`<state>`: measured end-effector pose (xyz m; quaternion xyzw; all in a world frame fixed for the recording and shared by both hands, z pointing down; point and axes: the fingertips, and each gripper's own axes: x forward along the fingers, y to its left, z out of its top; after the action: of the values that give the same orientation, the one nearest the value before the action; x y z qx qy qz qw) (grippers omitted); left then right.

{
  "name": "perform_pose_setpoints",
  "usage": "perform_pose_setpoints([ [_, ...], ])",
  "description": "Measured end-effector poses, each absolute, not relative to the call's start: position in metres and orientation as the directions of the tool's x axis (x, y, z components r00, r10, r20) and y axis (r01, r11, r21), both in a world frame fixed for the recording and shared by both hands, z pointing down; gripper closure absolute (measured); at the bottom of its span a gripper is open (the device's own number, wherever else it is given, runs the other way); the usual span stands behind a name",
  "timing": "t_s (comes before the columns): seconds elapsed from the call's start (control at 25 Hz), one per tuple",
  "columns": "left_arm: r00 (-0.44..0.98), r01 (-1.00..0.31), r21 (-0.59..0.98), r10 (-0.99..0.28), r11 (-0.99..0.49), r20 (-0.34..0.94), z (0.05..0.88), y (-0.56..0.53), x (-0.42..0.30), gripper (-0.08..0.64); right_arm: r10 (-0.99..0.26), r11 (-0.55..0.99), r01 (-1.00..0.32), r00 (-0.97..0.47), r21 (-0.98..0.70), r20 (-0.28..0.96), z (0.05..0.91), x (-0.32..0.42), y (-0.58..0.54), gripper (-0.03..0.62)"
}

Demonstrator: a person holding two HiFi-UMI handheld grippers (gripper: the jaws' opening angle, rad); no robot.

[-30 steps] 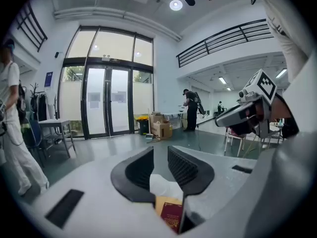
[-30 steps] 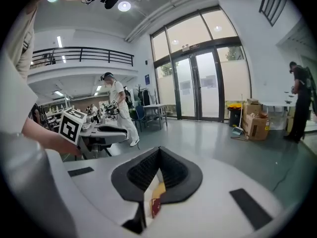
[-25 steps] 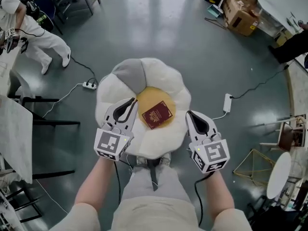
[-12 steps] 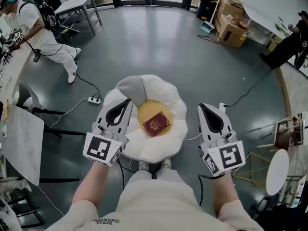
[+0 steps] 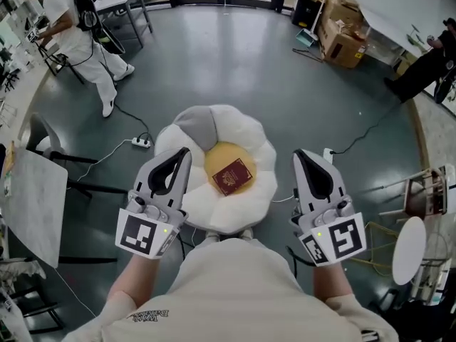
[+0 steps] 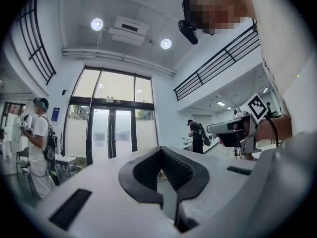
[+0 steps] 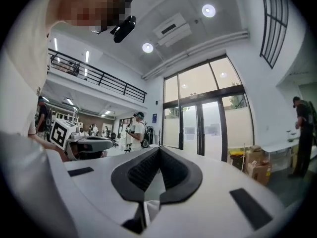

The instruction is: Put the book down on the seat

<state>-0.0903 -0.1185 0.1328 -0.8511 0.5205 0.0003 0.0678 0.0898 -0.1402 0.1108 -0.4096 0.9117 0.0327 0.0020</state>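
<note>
The left gripper (image 5: 182, 152) has its jaws closed together and holds nothing. The right gripper (image 5: 300, 154) is the same, closed and empty. The book (image 5: 232, 176) lies flat on the yellow middle of the seat (image 5: 246, 135), between the two grippers and below them.

The book (image 5: 233, 176) is dark red with a gold mark on it. The seat (image 5: 265, 180) is white, with a yellow middle and one grey part, and the floor (image 5: 235, 63) is dark grey-green. The left gripper (image 5: 187, 151) and right gripper (image 5: 298, 154) are light grey with black pads, and each has a black and white square pattern.
</note>
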Motion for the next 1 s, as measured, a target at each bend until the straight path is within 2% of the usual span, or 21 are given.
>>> perform_pose_setpoints([
  [0.28,0.452,-0.892,-0.041,-0.889,-0.451,-0.071,0.145,-0.111,-0.086,0.557,-0.744,0.667,-0.743,-0.668,-0.044,0.005,0.143,0.090,-0.124,0.594],
  [1.0,0.487,-0.873,-0.042,-0.873,-0.485,-0.037,0.145,-0.122,-0.080,0.557,-0.734,0.679,-0.734,-0.679,0.016,0.008,0.129,0.081,-0.132,0.594],
])
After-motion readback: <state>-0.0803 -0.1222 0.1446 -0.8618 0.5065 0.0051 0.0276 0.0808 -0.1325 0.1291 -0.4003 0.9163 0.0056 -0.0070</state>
